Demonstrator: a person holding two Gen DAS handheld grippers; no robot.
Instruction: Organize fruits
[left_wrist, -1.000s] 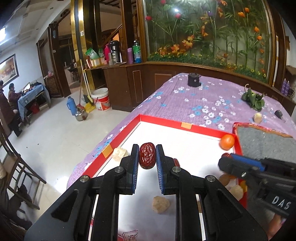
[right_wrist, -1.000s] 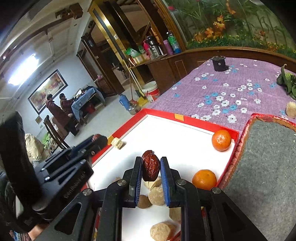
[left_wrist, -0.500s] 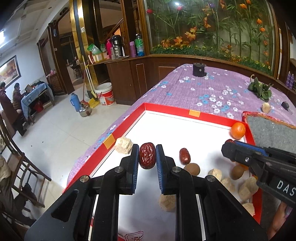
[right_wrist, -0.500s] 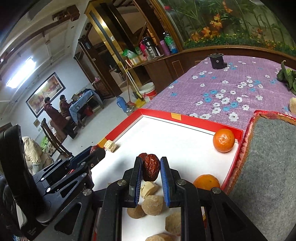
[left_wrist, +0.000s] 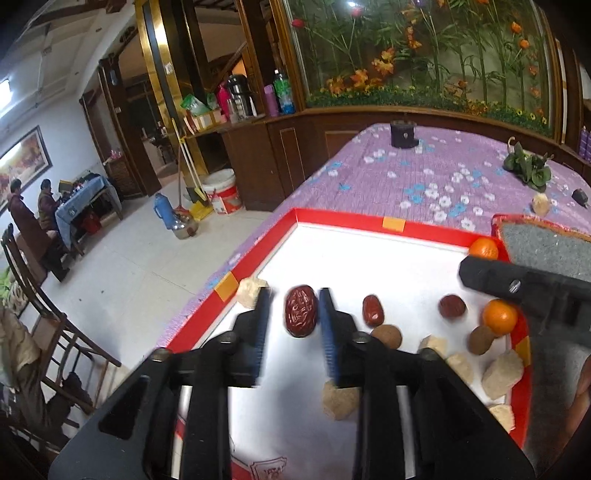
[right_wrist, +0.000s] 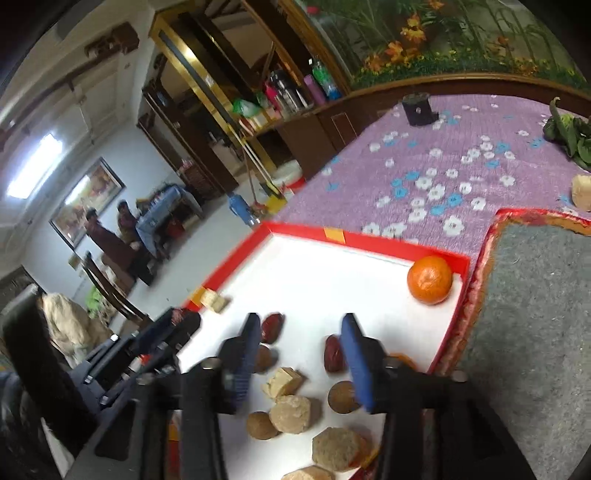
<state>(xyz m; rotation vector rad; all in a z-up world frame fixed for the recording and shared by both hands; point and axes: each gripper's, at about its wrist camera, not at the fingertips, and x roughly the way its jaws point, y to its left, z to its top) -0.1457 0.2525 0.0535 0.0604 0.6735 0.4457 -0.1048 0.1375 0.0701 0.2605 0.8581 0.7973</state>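
A white tray with a red rim (left_wrist: 343, 218) (right_wrist: 369, 242) holds the fruit. My left gripper (left_wrist: 295, 317) is open, with a wrinkled red date (left_wrist: 301, 311) free between its jaws over the tray. Two more dates (left_wrist: 373, 310) (left_wrist: 451, 305), brown nuts (left_wrist: 386, 336), pale chunks (left_wrist: 502, 374) and two oranges (left_wrist: 499, 316) (left_wrist: 484, 248) lie on the tray. My right gripper (right_wrist: 299, 347) is open and empty; a date (right_wrist: 332, 352) lies by its right jaw, another date (right_wrist: 272, 326) by its left jaw. An orange (right_wrist: 429, 280) sits in the far corner.
A grey mat with a red edge (left_wrist: 543, 243) (right_wrist: 535, 314) lies right of the tray. The purple flowered cloth (left_wrist: 424, 177) carries a black cylinder (left_wrist: 403, 134), green leaves (left_wrist: 528, 170) and a pale chunk (left_wrist: 540, 204). The table edge drops to the floor on the left.
Both grippers have opened. The left one let go of its date, which sits between its jaws. The right one released its date onto the tray. Both moved back over the tray.
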